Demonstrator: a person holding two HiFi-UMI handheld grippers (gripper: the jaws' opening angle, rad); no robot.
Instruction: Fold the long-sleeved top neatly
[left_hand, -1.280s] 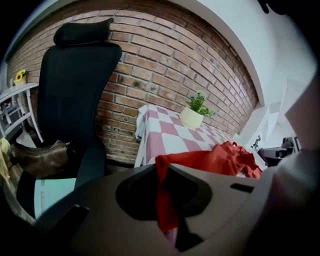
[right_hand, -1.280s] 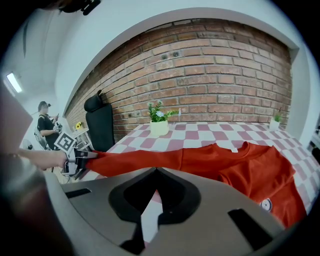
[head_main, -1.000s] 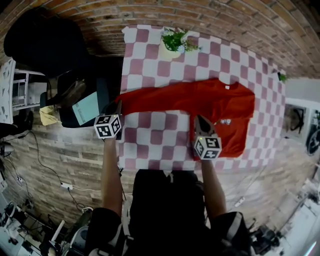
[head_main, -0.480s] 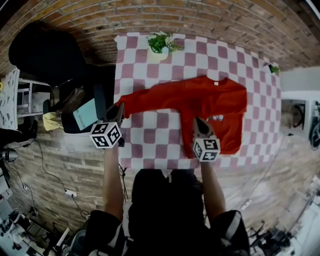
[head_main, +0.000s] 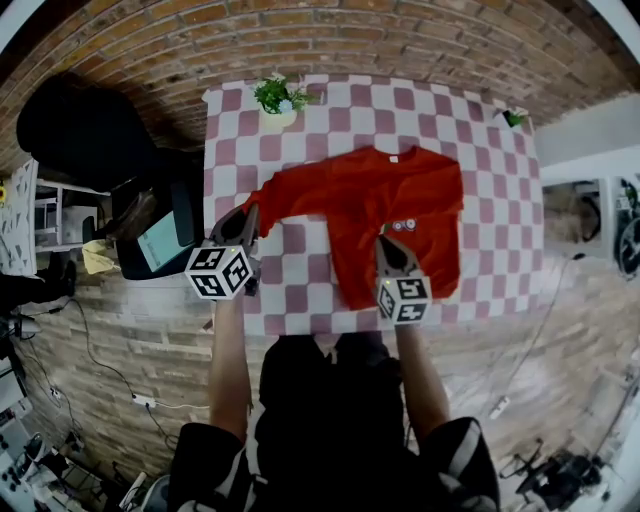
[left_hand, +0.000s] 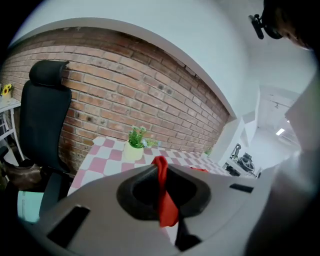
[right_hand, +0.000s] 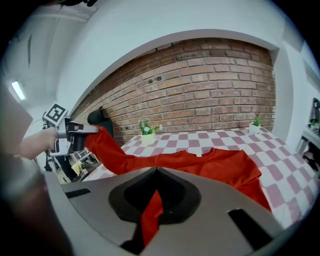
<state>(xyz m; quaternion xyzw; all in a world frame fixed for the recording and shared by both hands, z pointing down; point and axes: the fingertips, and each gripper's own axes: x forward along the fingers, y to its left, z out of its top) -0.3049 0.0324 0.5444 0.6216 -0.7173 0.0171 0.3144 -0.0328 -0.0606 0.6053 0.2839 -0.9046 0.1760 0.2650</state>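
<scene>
Gripping red cloth at two places: the left gripper (head_main: 248, 215) has its jaws clamped on the end of the sleeve (right_hand: 125, 157), with a narrow fold of red standing between the tips and hanging behind them. The right gripper (head_main: 386, 244) has its jaws clamped on a pinch from the lower body of the long-sleeved top (head_main: 410, 190), and a red strip trails back from its tips. Both grips match those of a second ago. The sleeve lay flat then, stretched straight out toward the table's left edge, with the left gripper low at that edge. Now the left gripper sits higher and nearer the body of the top. The sleeve rises off the table (head_main: 300, 290) as a slack band, sloping up from the shoulder to the left gripper's tips. The right gripper is also raised, and the cloth under it is drawn toward the person. Red now shows on both sides of its tips, where earlier it sat at the body's left edge. The rest of the top lies spread on the checked cloth ahead and to the right of the right gripper, collar on the far side. A potted plant (head_main: 275, 97) stands well ahead of the left gripper at the table's far edge, apart from the top. A black chair (head_main: 70, 125) is off to the left gripper's left, beyond the table.
</scene>
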